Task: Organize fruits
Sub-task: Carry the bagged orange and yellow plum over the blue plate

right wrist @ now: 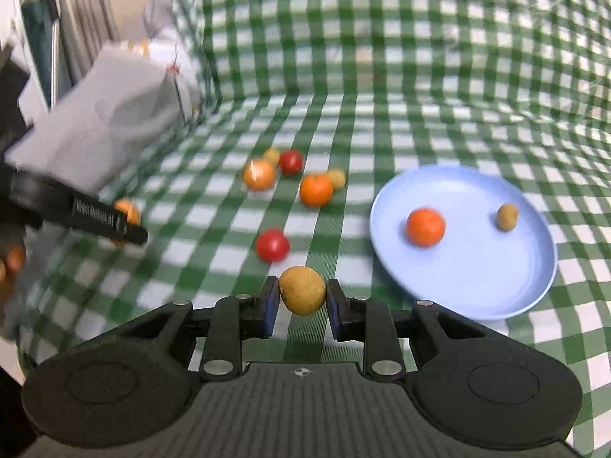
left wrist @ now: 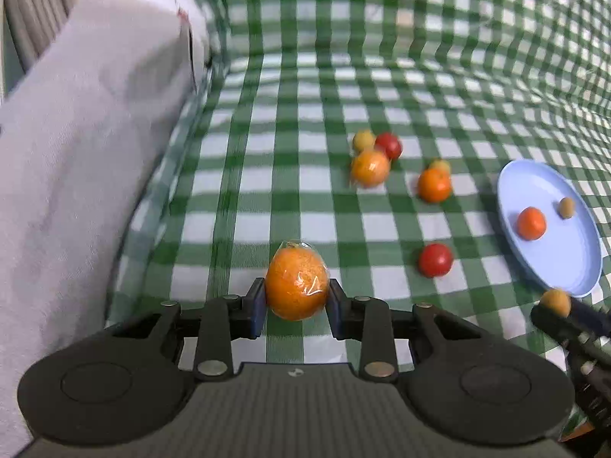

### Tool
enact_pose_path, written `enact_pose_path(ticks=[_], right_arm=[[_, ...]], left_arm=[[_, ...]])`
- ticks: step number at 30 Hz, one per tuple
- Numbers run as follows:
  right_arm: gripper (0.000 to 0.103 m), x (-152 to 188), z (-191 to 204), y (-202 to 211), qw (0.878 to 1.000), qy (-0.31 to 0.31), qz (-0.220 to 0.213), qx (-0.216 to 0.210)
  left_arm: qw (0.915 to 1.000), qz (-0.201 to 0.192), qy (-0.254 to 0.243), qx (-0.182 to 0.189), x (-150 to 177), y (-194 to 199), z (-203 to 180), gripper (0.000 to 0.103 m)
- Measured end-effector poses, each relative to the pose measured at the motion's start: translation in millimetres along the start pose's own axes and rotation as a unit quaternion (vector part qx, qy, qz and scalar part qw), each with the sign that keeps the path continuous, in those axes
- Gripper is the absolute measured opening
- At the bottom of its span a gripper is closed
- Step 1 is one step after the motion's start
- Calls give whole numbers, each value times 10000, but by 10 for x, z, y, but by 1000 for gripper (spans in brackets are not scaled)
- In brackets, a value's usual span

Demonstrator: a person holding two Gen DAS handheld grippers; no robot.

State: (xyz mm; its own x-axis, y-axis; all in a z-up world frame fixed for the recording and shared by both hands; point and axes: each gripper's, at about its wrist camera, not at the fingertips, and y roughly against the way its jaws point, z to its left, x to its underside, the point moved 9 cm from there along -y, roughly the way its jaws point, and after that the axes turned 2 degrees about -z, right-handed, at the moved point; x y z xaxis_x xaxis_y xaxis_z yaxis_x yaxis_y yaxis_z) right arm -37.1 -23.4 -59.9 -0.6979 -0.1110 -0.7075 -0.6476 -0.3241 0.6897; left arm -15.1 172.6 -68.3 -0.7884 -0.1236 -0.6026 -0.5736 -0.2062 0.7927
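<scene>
Only in left view: plastic wrap on orange [left wrist: 296,280] in left tongs [left wrist: 296,301].

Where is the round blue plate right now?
The round blue plate lies on the green checked cloth, right of the loose fruit in both views, holding a small orange and a brownish-yellow fruit.

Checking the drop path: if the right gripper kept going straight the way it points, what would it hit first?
Probably the red fruit just ahead of the right gripper and the tan fruit it holds; the plate lies off to the right. Depth is uncertain.
</scene>
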Motion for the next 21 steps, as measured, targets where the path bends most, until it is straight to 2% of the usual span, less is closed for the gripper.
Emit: enact_pose_path(ticks=[4,8,12,16,21], right_arm=[[28,-211,-104,186,9991,-98,-404,-63],[28,-444,-387,318,9966,-267,-759,165],[28,-602,-674,277,9954,-392,-814,308],[28,-617,-890,181,9955,-423,-715,461],[28,-627,-1040,69,9953,-437,-632,584]], left_arm=[[9988,-363,-315,-82,-74,166,-156,36],[9984,-426,-344,-147,-104,200,-174,36],[9985,-325,-398,-208,-104,104,-272,36],[9977,-157,-556,-344,-68,-4,-318,36],[9985,-77,-426,-343,-102,-65,-325,36]])
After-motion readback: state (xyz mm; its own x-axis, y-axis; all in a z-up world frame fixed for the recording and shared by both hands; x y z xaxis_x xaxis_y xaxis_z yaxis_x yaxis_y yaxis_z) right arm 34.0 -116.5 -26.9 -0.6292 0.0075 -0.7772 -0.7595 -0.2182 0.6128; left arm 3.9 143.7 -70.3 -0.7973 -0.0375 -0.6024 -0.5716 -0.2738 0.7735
